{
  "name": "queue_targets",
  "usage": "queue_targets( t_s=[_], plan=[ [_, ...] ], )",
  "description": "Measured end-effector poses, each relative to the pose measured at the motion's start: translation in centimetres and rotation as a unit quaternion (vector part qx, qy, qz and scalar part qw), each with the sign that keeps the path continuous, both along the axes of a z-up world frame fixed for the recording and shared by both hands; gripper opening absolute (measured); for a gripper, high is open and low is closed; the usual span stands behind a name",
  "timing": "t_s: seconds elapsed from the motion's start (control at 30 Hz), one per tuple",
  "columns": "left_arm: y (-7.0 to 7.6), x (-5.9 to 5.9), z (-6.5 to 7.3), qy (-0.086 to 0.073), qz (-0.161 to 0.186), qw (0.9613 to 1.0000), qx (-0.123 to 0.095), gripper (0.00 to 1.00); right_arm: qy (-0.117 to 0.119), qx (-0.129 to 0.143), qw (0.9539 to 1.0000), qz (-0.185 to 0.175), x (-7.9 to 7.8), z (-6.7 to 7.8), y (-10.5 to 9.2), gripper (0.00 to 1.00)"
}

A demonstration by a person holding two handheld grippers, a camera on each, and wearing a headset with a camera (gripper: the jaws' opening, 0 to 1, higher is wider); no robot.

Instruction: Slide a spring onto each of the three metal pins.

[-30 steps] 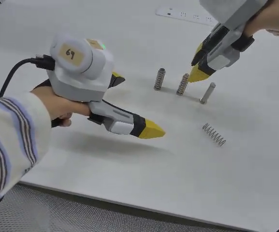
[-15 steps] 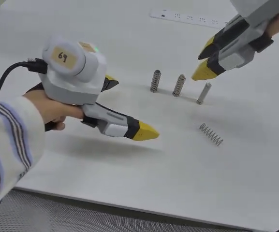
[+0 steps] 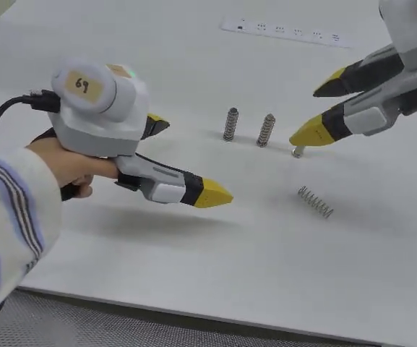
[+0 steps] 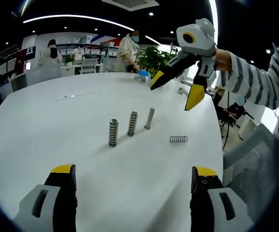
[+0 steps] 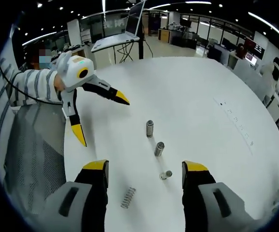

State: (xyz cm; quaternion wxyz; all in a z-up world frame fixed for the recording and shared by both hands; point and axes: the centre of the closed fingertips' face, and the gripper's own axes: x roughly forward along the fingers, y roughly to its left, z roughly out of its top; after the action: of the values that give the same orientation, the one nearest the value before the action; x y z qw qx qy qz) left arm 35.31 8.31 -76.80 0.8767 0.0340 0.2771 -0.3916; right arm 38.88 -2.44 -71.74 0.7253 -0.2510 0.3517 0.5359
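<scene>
R grey-and-yellow two-jaw gripper point(image 3: 303, 116) has pulled back from the mid pin, jaws apart, empty. Two spring-covered metal pins point(image 3: 230, 124) done. Bare steel pin point(image 4: 149, 118) remains; loose silver coil spring point(image 3: 316, 202) lies on white tabletop point(image 3: 194, 275) nearby. L gripper point(image 3: 197, 159) open, idle.

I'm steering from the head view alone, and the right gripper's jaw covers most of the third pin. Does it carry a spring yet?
Observer: No. In the left gripper view the third pin stands bare and upright beside the sprung middle pin.
Operator: Is the right gripper lined up on it?
Observer: Roughly; in its own view the pin's top shows between its open, empty jaws.
Operator: And the loose spring?
Observer: That view shows it lying flat, also between the jaws, nearer the camera.
</scene>
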Motion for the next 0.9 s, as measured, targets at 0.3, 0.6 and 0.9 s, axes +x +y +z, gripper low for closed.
queue_targets(
  t_s=[0.3,0.6,0.9],
  plan=[
    [0.0,0.1,0.5,-0.004,-0.001,1.0000,-0.002,0.97,0.024,0.065,0.9958,-0.059,-1.1,-0.2,-0.7,0.71],
    [-0.5,-0.2,0.8,-0.001,-0.003,0.9999,-0.010,0.97,0.008,0.124,0.9854,-0.116,-1.5,-0.1,-1.5,0.75],
    [-0.4,-0.5,1.0,0.002,-0.008,0.9999,-0.007,0.97,0.005,0.132,0.9813,-0.140,-3.0,-0.9,-3.1,0.85]
  ],
)
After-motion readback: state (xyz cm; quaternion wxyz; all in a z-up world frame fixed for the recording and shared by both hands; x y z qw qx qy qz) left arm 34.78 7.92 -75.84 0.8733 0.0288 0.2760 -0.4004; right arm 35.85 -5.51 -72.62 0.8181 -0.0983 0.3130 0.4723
